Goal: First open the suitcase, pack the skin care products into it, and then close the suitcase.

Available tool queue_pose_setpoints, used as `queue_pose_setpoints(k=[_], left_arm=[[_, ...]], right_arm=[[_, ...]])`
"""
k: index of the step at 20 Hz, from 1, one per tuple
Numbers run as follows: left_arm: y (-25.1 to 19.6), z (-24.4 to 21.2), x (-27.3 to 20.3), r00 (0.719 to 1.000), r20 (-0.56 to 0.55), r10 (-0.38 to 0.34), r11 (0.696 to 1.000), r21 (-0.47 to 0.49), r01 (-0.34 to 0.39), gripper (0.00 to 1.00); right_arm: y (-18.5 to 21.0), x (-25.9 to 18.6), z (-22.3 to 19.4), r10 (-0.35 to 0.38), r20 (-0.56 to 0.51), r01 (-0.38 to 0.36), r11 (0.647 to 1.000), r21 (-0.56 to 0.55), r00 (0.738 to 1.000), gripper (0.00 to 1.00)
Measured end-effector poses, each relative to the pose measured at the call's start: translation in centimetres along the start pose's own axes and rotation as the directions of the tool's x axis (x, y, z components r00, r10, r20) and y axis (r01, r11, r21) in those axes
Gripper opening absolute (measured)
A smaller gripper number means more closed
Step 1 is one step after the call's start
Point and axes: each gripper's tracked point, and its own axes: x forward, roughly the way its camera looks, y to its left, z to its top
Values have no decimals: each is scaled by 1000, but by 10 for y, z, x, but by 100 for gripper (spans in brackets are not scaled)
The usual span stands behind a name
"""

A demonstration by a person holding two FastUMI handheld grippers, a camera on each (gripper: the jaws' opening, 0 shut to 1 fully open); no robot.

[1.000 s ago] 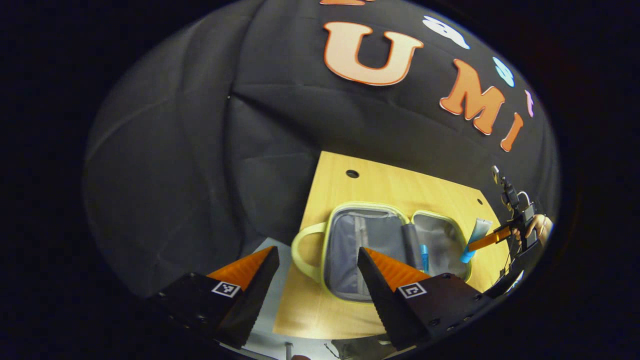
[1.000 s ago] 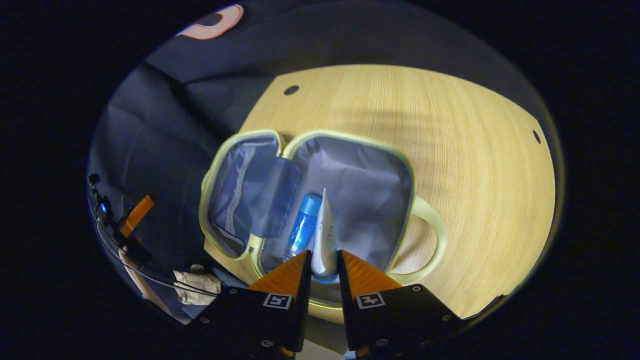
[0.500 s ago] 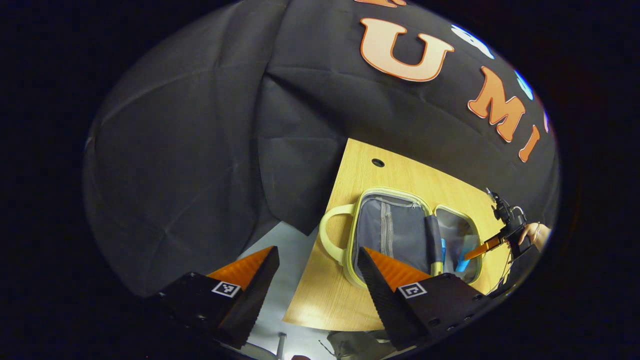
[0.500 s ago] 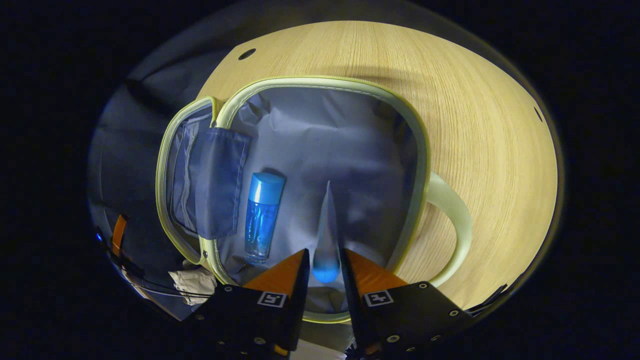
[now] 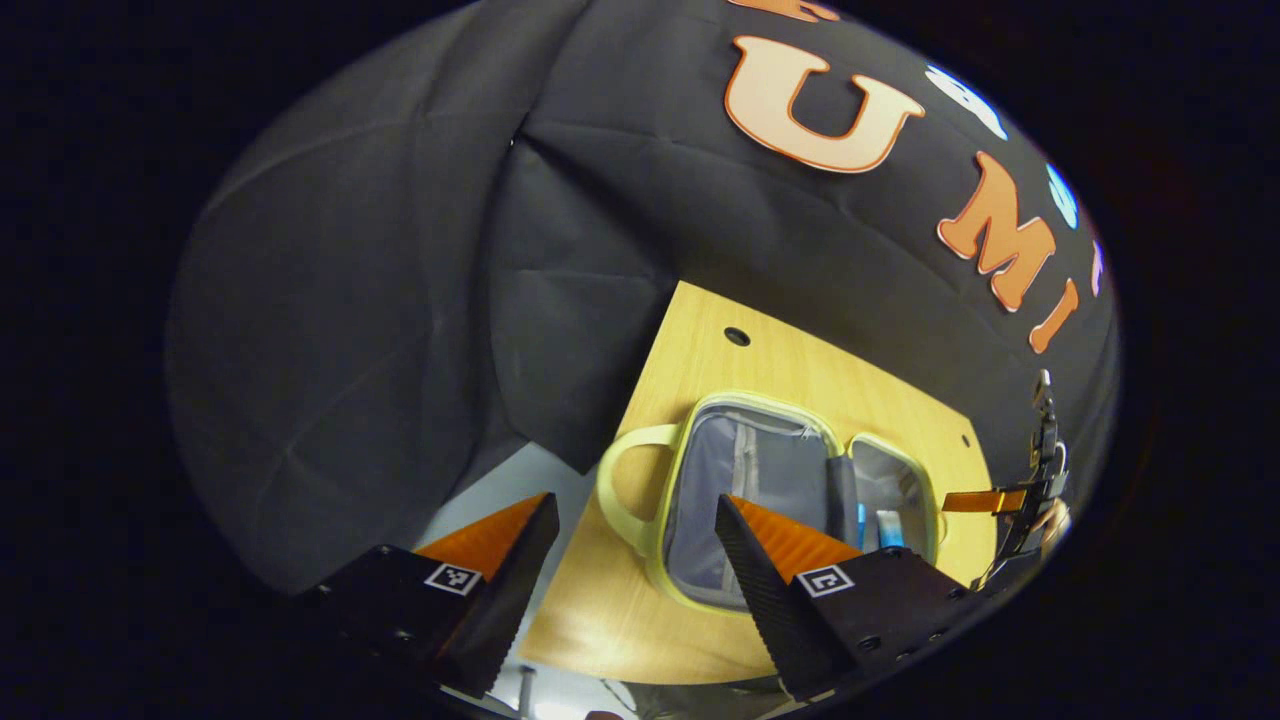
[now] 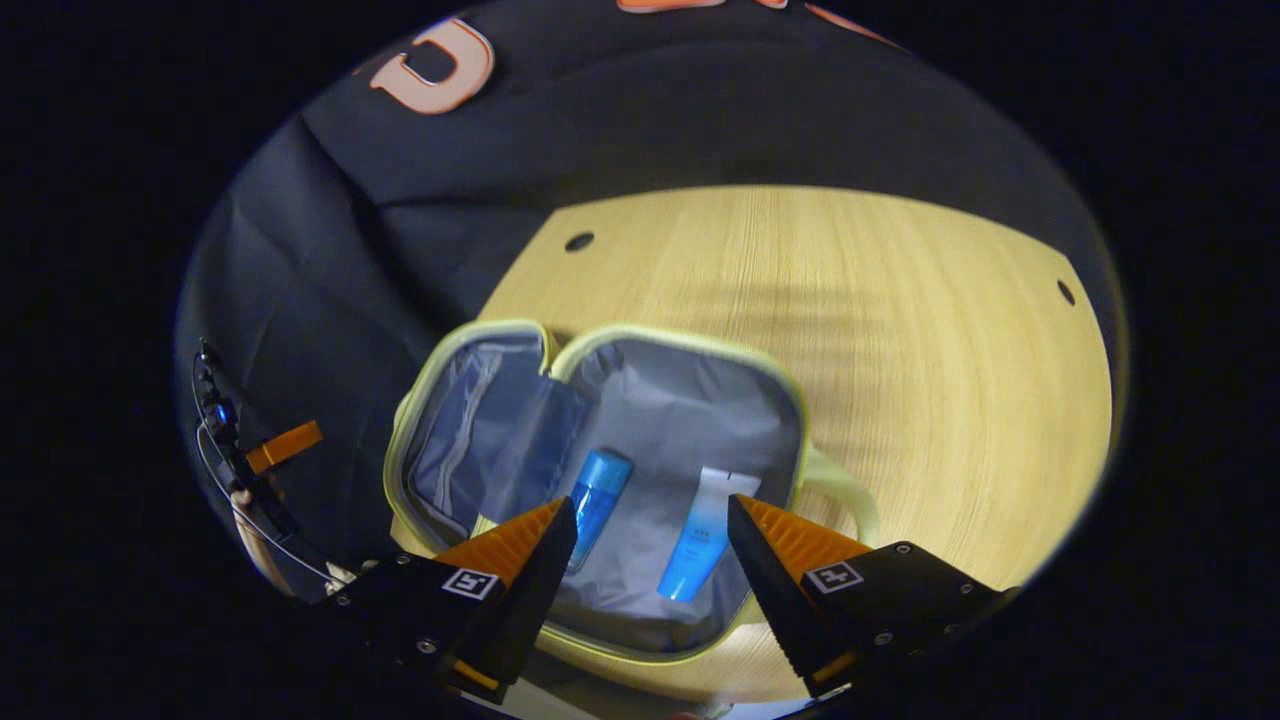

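We hold the right gripper (image 6: 650, 540) above the open suitcase (image 6: 640, 345), fingers spread wide and gripping nothing, so the tube (image 6: 703, 535) lies free on the grey lining between them. At its nine o'clock lies the blue bottle (image 6: 598, 492), just beside it and not touching. Both products sit in the handle-side half, likely so the other half can fold over them. Our left gripper (image 5: 635, 545) hovers well off at the table's (image 5: 700, 340) edge, also wide open and empty, probably waiting to help with closing.
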Motion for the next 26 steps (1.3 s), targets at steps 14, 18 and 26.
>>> queue_pose_setpoints(k=[14, 18, 26], left_arm=[[53, -46, 137, 969, -126, -212, 901, -410, 143, 98], [36, -45, 147, 951, -94, -293, 860, -461, 220, 98], [25, -54, 158, 952, -220, -212, 890, -447, 95, 13]], right_arm=[[-16, -78, 16, -59, 204, 21, 983, 184, 977, 96], [-22, -82, 4, -80, 183, 41, 978, 205, 980, 96], [-33, -93, 5, -107, 216, 52, 967, 248, 970, 96]])
